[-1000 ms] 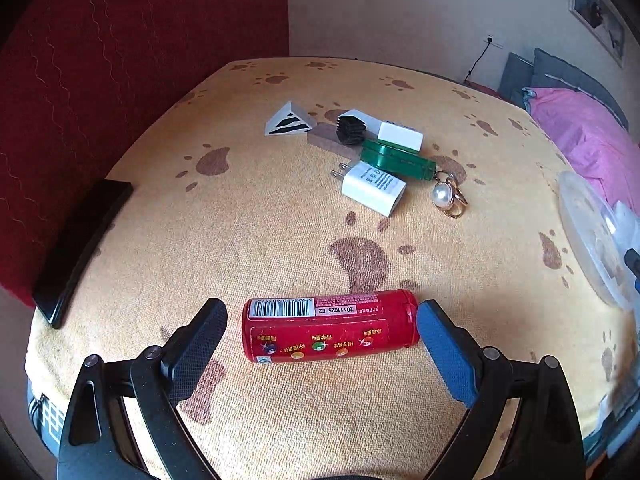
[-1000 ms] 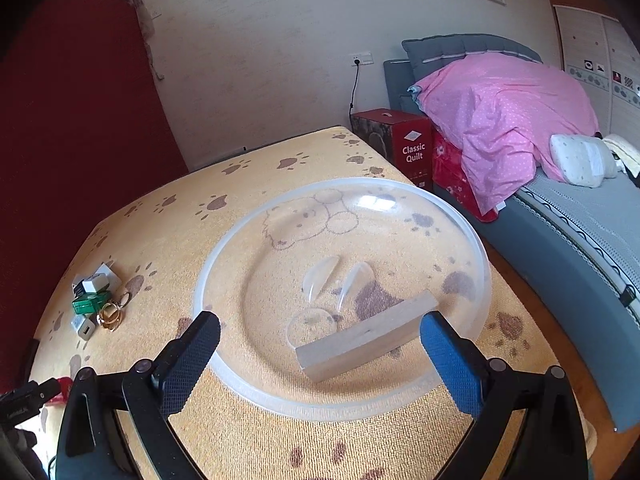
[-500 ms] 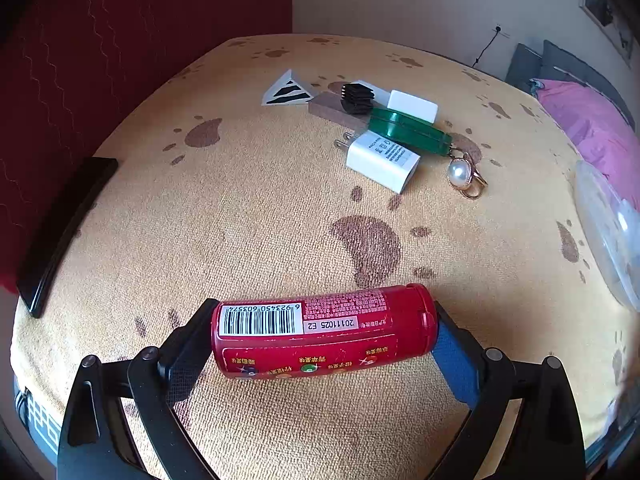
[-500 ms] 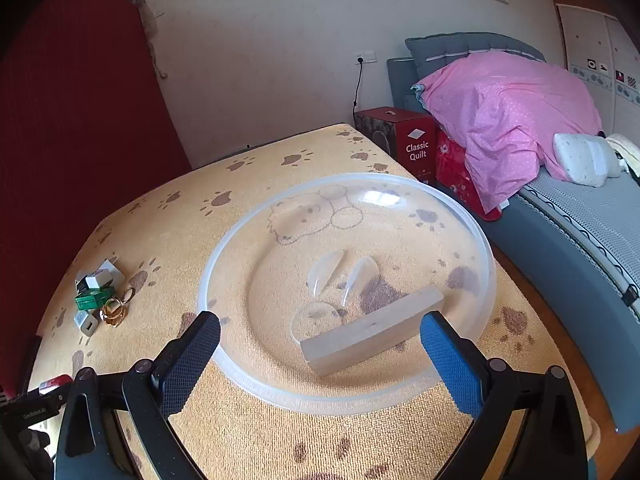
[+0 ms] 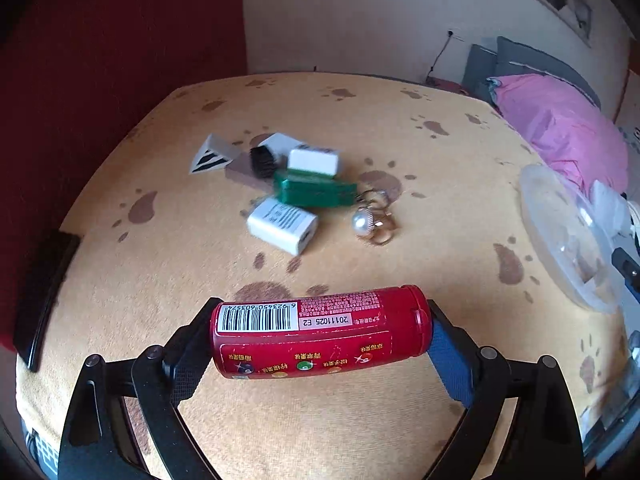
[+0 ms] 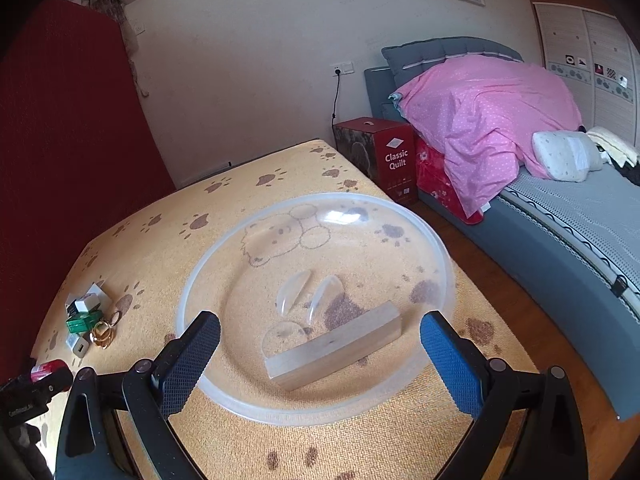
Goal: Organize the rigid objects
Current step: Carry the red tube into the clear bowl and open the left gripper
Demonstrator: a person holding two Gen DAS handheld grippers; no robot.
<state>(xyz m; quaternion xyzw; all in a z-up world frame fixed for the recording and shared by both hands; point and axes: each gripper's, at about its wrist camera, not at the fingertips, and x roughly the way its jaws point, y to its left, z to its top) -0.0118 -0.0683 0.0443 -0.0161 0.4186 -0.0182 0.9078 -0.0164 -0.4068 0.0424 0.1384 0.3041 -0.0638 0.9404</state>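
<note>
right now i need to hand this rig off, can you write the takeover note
Left tongs: shut on the red tube, gripped end to end and lifted off the yellow cloth.
Right tongs: open, empty, hovering at the near rim of the clear bowl.
Done: wooden block lies in the bowl.
Left: drop the tube in the bowl, then the white charger, green box, pearl ring, the white block, brush and card behind them. A black phone lies at the cloth's left edge.
</note>
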